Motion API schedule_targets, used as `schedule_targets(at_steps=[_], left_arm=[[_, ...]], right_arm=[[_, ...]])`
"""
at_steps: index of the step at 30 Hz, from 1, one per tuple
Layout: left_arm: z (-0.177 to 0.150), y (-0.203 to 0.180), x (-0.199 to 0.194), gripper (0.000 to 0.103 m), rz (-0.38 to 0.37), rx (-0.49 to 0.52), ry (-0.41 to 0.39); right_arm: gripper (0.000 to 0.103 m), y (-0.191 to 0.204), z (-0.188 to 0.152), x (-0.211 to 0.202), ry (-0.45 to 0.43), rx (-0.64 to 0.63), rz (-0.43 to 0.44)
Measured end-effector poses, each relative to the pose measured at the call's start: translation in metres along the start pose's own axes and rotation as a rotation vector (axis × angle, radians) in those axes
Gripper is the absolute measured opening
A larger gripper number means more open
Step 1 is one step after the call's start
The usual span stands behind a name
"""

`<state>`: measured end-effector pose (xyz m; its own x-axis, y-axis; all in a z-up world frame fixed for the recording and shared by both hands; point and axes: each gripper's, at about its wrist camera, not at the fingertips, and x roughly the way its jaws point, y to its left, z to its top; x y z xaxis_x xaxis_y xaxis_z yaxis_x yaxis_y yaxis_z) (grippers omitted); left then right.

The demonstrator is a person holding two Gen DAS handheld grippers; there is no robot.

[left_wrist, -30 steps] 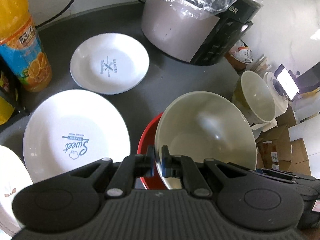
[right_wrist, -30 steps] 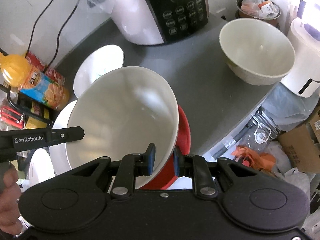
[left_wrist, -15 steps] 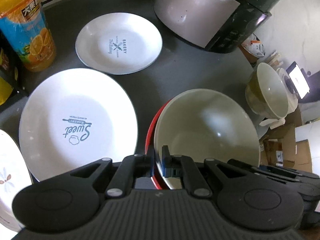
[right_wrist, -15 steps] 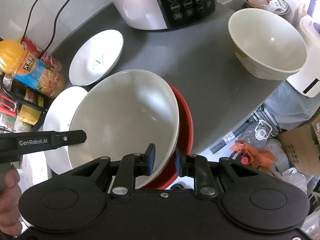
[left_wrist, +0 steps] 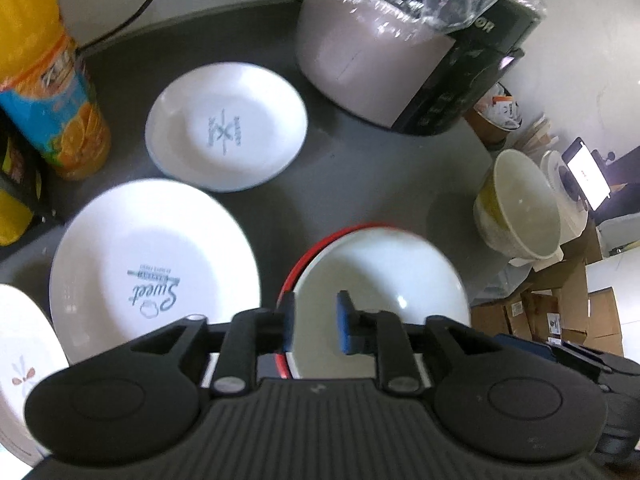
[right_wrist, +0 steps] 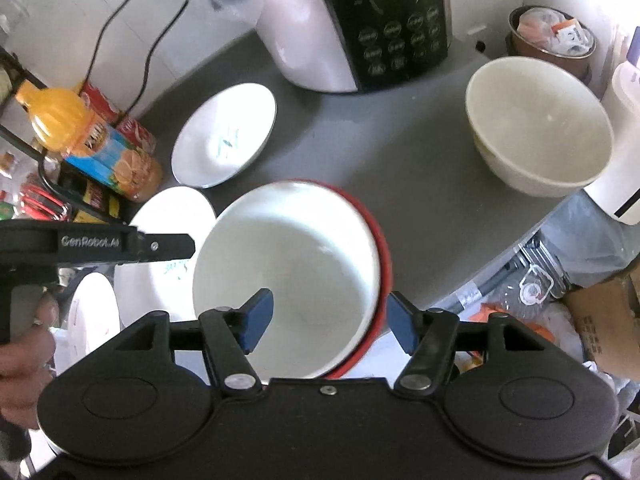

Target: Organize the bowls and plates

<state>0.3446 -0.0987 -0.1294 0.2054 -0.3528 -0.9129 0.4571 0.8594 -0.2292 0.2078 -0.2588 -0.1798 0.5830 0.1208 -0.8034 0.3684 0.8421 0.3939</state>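
Observation:
A white bowl (left_wrist: 384,280) sits nested in a red bowl (left_wrist: 304,264) on the grey counter; both show in the right wrist view, white (right_wrist: 288,264) and red (right_wrist: 382,248). My left gripper (left_wrist: 314,326) is open, its jaws astride the bowls' near rim. My right gripper (right_wrist: 330,324) is open wide, its jaws on either side of the rim. A cream bowl (right_wrist: 540,128) stands at the right edge, also in the left wrist view (left_wrist: 520,204). A large white plate (left_wrist: 152,272), a small white plate (left_wrist: 226,126) and a patterned plate (left_wrist: 24,364) lie to the left.
A rice cooker (left_wrist: 384,48) with a plastic bag on top stands at the back. An orange juice bottle (left_wrist: 44,80) and a rack of cans (right_wrist: 48,184) stand at the left. The counter edge (right_wrist: 500,256) drops to floor clutter and cardboard boxes (left_wrist: 560,312) on the right.
Both grippers have opened and let go of the bowls. The white bowl, held tilted before, now sits level inside the red bowl on the counter.

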Motion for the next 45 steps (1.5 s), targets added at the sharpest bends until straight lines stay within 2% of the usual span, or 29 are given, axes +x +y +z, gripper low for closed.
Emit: schedule_targets(at_steps=[2, 4, 7, 22, 28, 37, 41, 45], left_arm=[[0.005, -0.006, -0.001, 0.036, 0.0, 0.006, -0.013], [0.009, -0.014, -0.001, 0.043, 0.008, 0.015, -0.028], [0.013, -0.028, 0.001, 0.047, 0.012, 0.035, -0.039], [0.035, -0.099, 0.027, 0.049, 0.025, 0.13, -0.028], [0.041, -0.116, 0.038, 0.049, 0.037, 0.134, -0.023], [0.045, -0.12, 0.05, 0.049, 0.056, 0.092, -0.008], [0.048, -0.117, 0.054, 0.049, 0.062, 0.062, -0.005], [0.051, -0.116, 0.058, 0.049, 0.07, 0.049, -0.003]], right_arm=[[0.063, -0.009, 0.002, -0.005, -0.022, 0.013, 0.004], [0.063, -0.018, 0.004, -0.007, -0.039, 0.036, -0.001], [0.063, -0.036, 0.007, -0.01, -0.064, 0.083, -0.006], [0.062, -0.121, 0.016, -0.013, -0.16, 0.312, -0.047], [0.049, -0.152, 0.024, -0.008, -0.165, 0.375, -0.087], [0.048, -0.175, 0.041, 0.006, -0.164, 0.385, -0.137], [0.031, -0.181, 0.046, 0.018, -0.15, 0.369, -0.149], [0.029, -0.18, 0.049, 0.023, -0.145, 0.342, -0.158]])
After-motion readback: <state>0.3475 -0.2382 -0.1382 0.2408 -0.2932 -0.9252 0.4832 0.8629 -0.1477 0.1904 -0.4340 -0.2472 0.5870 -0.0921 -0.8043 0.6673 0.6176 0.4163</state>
